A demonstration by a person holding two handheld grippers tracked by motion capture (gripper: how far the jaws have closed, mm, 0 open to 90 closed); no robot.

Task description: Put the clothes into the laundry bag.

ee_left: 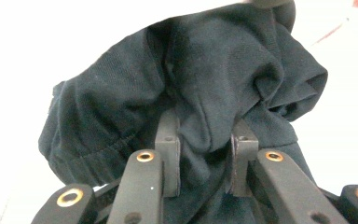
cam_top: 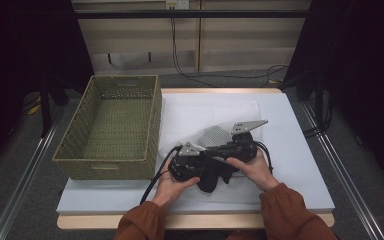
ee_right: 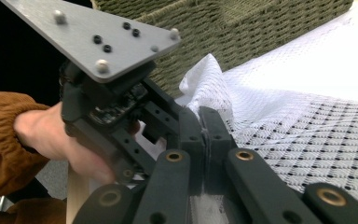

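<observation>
High view: at your left stands the woven basket (cam_top: 111,127), empty as far as can be seen, on the white table (cam_top: 300,165). Just to its right your left gripper (cam_top: 200,167) has its jaws drawn in on a fold of the black garment (cam_top: 211,176); the left gripper view shows the cloth (ee_left: 186,88) bunched between the pads. Next comes your right gripper (cam_top: 230,150), jaws pressed together on the white mesh bag (cam_top: 212,134), whose thin edge (ee_right: 205,88) is pinched in the right gripper view.

The garment lies crumpled at the table's near edge, between your hands, against the bag. As a bundle it has no clear heading; its longer side seems to run across the table, left to right.

Your risks: the left pinch holds only a fold, so the rest may drag or slip free. The mesh edge is thin and could pull out if you tug the hands apart.
</observation>
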